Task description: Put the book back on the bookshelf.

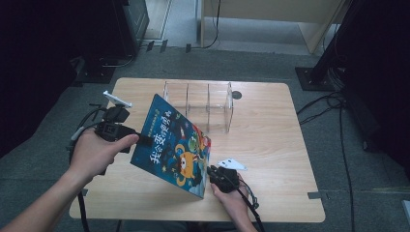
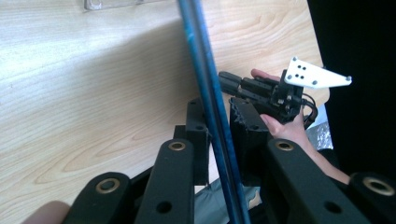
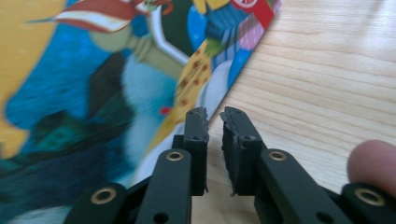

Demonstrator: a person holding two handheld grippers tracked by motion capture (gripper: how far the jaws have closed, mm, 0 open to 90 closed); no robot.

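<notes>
book: 1 | clear divider rack: 1 | table: 1 | tools: 2

Bright worktop, dark surroundings

Light falls evenly on the worktop; the room's corners are black, and the close book cover blurs.

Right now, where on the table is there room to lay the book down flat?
The bare light wooden table right of the colourful picture book and clear plastic rack is free. The near-left corner too. It is crowded mid-table around the book.
</notes>
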